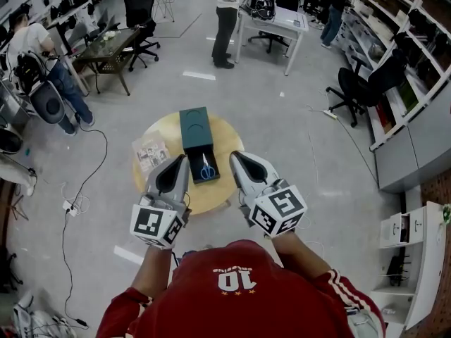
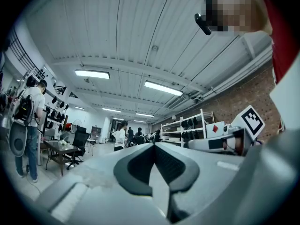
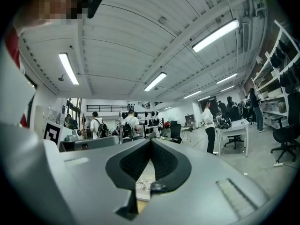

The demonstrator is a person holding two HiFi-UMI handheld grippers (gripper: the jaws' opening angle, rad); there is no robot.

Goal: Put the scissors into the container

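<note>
Blue-handled scissors (image 1: 206, 167) lie in the black open tray of a dark teal container (image 1: 195, 127) on a round wooden table (image 1: 224, 189). My left gripper (image 1: 184, 158) hovers just left of the tray, with its jaws shut and nothing between them. To the right of the tray my right gripper (image 1: 234, 155) is also shut and empty. Both point level, out over the table. In the left gripper view the left gripper (image 2: 153, 144) has its tips together, and the right gripper view shows the same of the right gripper (image 3: 151, 140), with a corner of the table below it.
A printed leaflet (image 1: 150, 153) lies on the table's left side. A person (image 1: 226, 13) stands beyond by a white desk (image 1: 276, 25). Office chairs (image 1: 141, 20), a dark table (image 1: 106, 51), shelving (image 1: 409, 69) and floor cables (image 1: 77, 189) surround the table.
</note>
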